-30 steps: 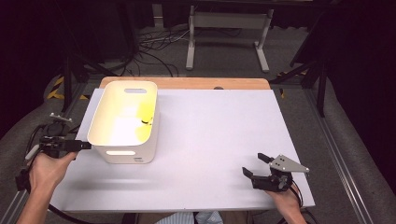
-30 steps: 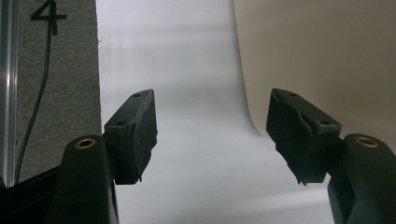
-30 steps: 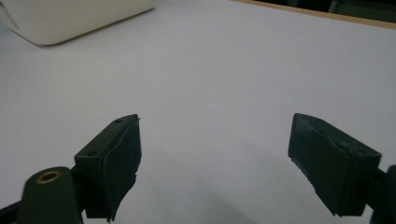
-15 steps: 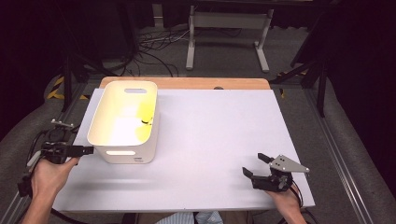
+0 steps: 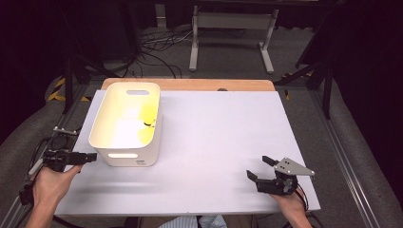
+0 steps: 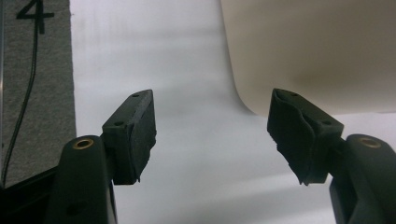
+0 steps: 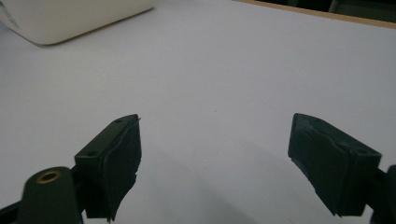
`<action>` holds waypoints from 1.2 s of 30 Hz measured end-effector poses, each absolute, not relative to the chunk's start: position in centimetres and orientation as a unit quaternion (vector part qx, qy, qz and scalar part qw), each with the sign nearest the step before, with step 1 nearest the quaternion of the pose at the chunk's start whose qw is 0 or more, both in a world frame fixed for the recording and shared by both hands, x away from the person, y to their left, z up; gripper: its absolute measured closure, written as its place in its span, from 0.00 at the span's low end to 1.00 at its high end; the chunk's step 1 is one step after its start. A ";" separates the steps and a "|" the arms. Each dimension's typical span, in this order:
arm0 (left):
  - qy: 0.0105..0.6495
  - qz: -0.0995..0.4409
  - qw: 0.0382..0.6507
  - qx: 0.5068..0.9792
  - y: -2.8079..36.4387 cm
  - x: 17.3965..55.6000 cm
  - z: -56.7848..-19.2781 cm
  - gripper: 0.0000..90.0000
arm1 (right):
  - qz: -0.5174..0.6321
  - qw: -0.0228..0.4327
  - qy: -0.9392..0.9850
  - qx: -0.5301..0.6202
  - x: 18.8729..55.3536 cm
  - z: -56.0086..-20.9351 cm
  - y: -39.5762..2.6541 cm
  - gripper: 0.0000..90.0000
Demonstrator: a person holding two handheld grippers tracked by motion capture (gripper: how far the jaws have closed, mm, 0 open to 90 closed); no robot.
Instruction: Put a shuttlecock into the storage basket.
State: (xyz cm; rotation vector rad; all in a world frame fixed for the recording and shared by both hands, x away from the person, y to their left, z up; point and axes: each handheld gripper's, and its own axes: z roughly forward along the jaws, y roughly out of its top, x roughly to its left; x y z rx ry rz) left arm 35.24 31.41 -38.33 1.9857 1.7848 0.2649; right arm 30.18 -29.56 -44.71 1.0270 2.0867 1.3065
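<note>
I have the left gripper (image 5: pixel 88 156) just beside the white bin (image 5: pixel 127 122) at the surface's (image 5: pixel 223 133) left, jaws spread and empty, the right gripper (image 5: pixel 258 169) likewise released well apart, so the bin looks ungrasped, everything still ahead.

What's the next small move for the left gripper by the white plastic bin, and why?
Probably ease the left gripper forward and right so its open jaws straddle the near-left wall of the white plastic bin. The jaws stand wide with nothing between them, and the bin's rounded corner lies just ahead, apart from both pads. The right gripper rests open, far off.
</note>
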 end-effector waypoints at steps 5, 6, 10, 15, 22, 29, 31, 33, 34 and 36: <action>0.644 0.097 0.232 0.723 31.1 34.9 -38.5 0.36 | 0.476 0.235 0.760 0.374 30.2 -44.7 -29.6 0.20; 0.644 0.097 0.233 0.722 31.0 34.9 -38.5 0.36 | 0.476 0.235 0.760 0.374 30.2 -44.7 -29.6 0.20; 0.644 0.101 0.237 0.720 30.9 34.6 -38.7 0.37 | 0.476 0.235 0.760 0.374 30.2 -44.7 -29.6 0.20; 0.642 0.102 0.243 0.720 30.7 34.3 -38.8 0.36 | 0.476 0.234 0.760 0.375 30.2 -44.7 -29.6 0.20; 0.638 0.109 0.248 0.721 30.4 33.9 -39.0 0.36 | 0.477 0.234 0.760 0.374 30.2 -44.7 -29.6 0.20; 0.639 0.115 0.258 0.715 30.6 33.3 -39.1 0.37 | 0.477 0.235 0.760 0.374 30.2 -44.7 -29.6 0.20; 0.640 0.113 0.261 0.714 30.7 33.0 -39.3 0.37 | 0.476 0.236 0.760 0.374 30.2 -44.7 -29.5 0.20; 0.639 0.113 0.262 0.714 30.7 32.9 -39.5 0.37 | 0.476 0.235 0.760 0.374 30.2 -44.7 -29.6 0.20; 0.640 0.113 0.264 0.713 30.7 32.8 -39.6 0.37 | 0.476 0.236 0.760 0.375 30.2 -44.7 -29.6 0.20; 0.640 0.113 0.265 0.712 30.7 32.6 -39.7 0.37 | 0.475 0.235 0.760 0.375 30.2 -44.7 -29.5 0.20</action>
